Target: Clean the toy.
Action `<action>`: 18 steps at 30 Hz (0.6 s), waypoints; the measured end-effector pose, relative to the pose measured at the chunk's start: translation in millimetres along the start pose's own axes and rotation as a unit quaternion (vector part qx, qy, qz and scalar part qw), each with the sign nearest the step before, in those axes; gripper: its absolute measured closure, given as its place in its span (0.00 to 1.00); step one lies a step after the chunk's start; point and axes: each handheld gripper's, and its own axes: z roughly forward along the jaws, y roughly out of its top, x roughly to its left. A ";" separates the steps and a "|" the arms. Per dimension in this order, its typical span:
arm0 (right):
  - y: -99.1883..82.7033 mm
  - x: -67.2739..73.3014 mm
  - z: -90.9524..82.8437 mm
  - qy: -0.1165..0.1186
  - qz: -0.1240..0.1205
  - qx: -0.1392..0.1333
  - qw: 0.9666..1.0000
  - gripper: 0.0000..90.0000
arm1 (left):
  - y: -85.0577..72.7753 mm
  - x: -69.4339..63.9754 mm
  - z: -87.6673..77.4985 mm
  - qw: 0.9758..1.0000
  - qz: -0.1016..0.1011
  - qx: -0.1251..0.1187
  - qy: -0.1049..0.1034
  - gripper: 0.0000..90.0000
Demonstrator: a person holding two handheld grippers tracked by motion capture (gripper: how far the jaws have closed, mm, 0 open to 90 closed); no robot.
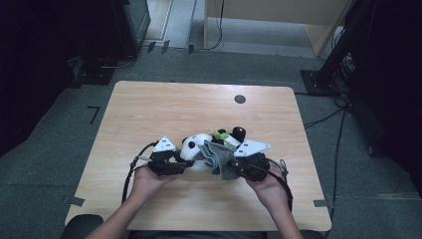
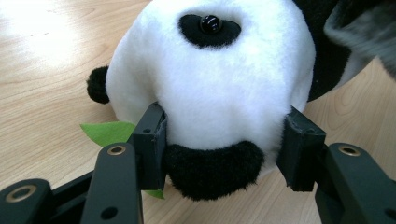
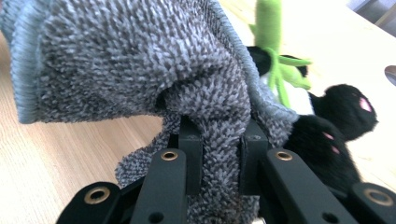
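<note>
A black-and-white plush panda toy (image 1: 196, 149) lies on the light wooden desk (image 1: 149, 109), near the person's edge and about midway across it. A grey knitted terry cloth (image 1: 219, 158) is draped over the panda's right flank in the high view, its folds hanging down onto the desk.

The left hand-held gripper (image 2: 224, 140) clamps the panda's head: its 2 black jaws press into the white fur on either side of the snout, at a middling width, with the black muzzle patch bulging between them. In the left gripper view a glossy black eye (image 2: 210, 22) sits in its dark patch above the jaws, a round black ear (image 2: 97, 85) sticks out at the left, and a green felt leaf (image 2: 106, 132) lies flat on the desk beside the left jaw.

The right hand-held gripper (image 3: 219, 154) is pinched narrow on a thick fold of the grey cloth, which fills the gap between its jaws and spreads up and to the left in the right gripper view. Behind the cloth show a green plush bamboo stalk (image 3: 273, 42) and 2 black paws with pink pads (image 3: 348, 109).

In the high view the left hand (image 1: 147, 181) and the right hand (image 1: 266, 186) each cup a gripper from below, the forearms coming in from the bottom edge. A small dark round hole (image 1: 240, 98) marks the far side of the desk.
</note>
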 end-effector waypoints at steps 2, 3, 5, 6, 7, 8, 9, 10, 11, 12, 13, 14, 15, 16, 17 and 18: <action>-0.1 -3.3 -4.1 -0.003 0.003 -0.003 1.000 0.86 | 0.0 0.5 0.0 1.000 -0.001 -0.001 -0.001 0.49; -0.1 -4.7 -6.7 -0.004 0.005 -0.003 1.000 0.86 | 0.1 0.7 0.0 1.000 -0.002 0.000 -0.002 0.49; -0.6 -9.5 -11.8 -0.006 0.011 -0.010 1.000 0.85 | 0.1 1.0 0.0 1.000 -0.002 0.000 -0.002 0.49; -1.4 -12.3 -15.6 -0.009 0.018 -0.013 1.000 0.85 | 0.0 1.0 -0.1 1.000 -0.003 -0.001 -0.003 0.49; -2.0 -14.5 -17.5 -0.010 0.019 -0.016 1.000 0.85 | 0.1 1.2 -0.1 1.000 -0.005 -0.002 -0.005 0.49; -2.9 -16.9 -20.1 -0.013 0.023 -0.018 0.999 0.85 | 0.2 1.3 -0.2 1.000 -0.008 -0.002 -0.007 0.49; -4.0 -19.4 -22.4 -0.016 0.028 -0.021 0.999 0.85 | 0.3 1.5 -0.3 1.000 -0.009 -0.002 -0.008 0.49; -5.2 -22.2 -24.3 -0.017 0.031 -0.025 0.999 0.84 | 0.2 1.5 -0.2 1.000 -0.010 -0.003 -0.009 0.49; -6.5 -25.2 -26.3 -0.020 0.036 -0.028 0.999 0.84 | 0.1 1.6 -0.2 1.000 -0.011 -0.003 -0.010 0.49; -8.0 -28.6 -27.7 -0.022 0.041 -0.032 0.998 0.84 | 0.2 1.6 -0.2 1.000 -0.011 -0.004 -0.010 0.49; -9.5 -31.7 -29.3 -0.023 0.048 -0.034 0.998 0.84 | 0.1 1.6 -0.1 1.000 -0.011 -0.004 -0.010 0.49; -11.1 -34.7 -30.8 -0.024 0.054 -0.037 0.998 0.84 | -0.1 1.8 -0.2 1.000 -0.011 -0.004 -0.011 0.49; -12.6 -37.8 -32.4 -0.026 0.058 -0.039 0.997 0.84 | -0.2 1.9 -0.1 1.000 -0.011 -0.005 -0.011 0.49; -14.0 -40.2 -33.9 -0.028 0.063 -0.041 0.997 0.84 | -0.3 2.0 -0.1 1.000 -0.011 -0.005 -0.011 0.49; -15.3 -42.7 -35.3 -0.031 0.068 -0.044 0.996 0.84 | -0.4 2.0 -0.1 1.000 -0.011 -0.005 -0.011 0.49; -16.7 -44.9 -36.9 -0.033 0.072 -0.045 0.996 0.85 | -0.5 2.0 -0.1 1.000 -0.011 -0.005 -0.011 0.49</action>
